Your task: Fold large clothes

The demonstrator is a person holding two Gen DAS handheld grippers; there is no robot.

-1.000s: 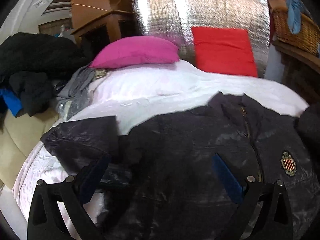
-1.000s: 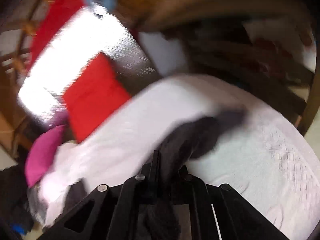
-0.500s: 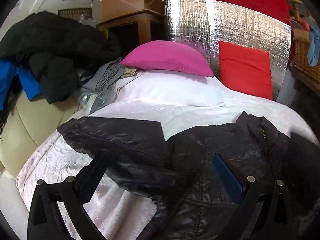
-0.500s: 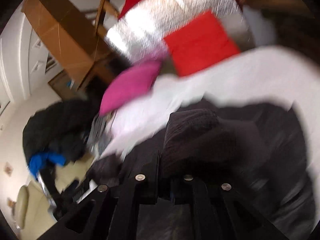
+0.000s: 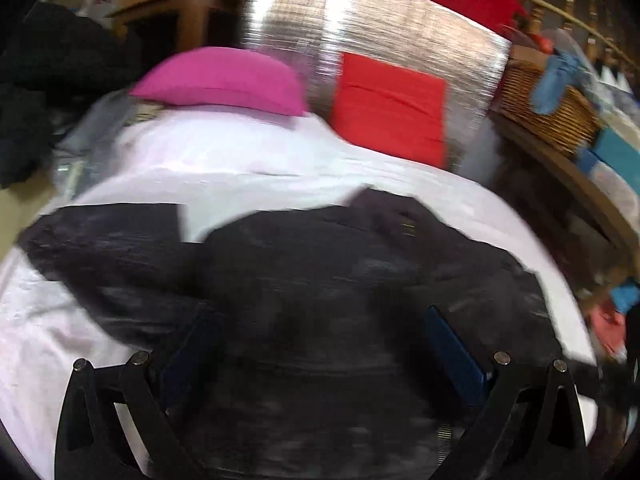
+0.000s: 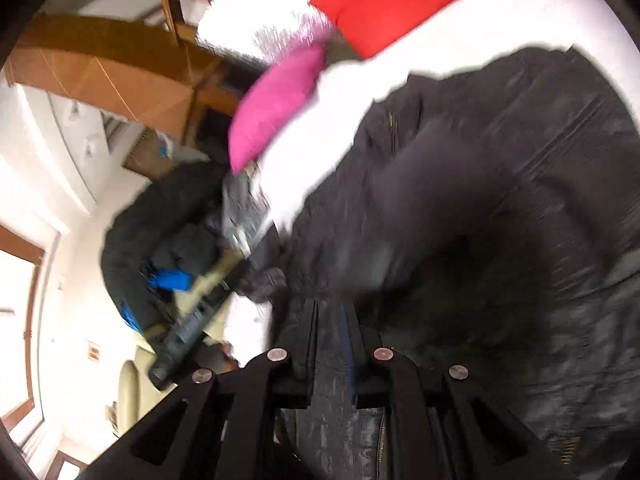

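1. Jacket [image 5: 320, 280]: dark, shiny, spread on the bed [image 5: 224, 160]; its collar with zip points toward the pillows at the head end, and one sleeve [image 5: 104, 240] reaches out to the bed's left edge.
2. Right gripper [image 6: 332, 320]: jaws nearly closed, pinching a fold of the jacket [image 6: 500, 240] between the pads; a bunched part of the garment, blurred, rises just past the fingertips.
3. Left gripper [image 5: 320, 344]: jaws spread wide above the jacket's lower part, nothing between the blue pads [image 5: 452, 352]; contact with the fabric cannot be told.
4. Bed: white quilted cover, bare around the jacket at the head end and along the left edge.
5. Pink pillow [image 5: 220, 80] and red pillow [image 5: 392, 108]: side by side at the head end, against a silver panel [image 5: 400, 28].
6. Dark clothes [image 5: 36, 80]: heaped beyond the bed's left edge.
7. Wicker basket [image 5: 552, 116]: on a shelf beyond the right edge.
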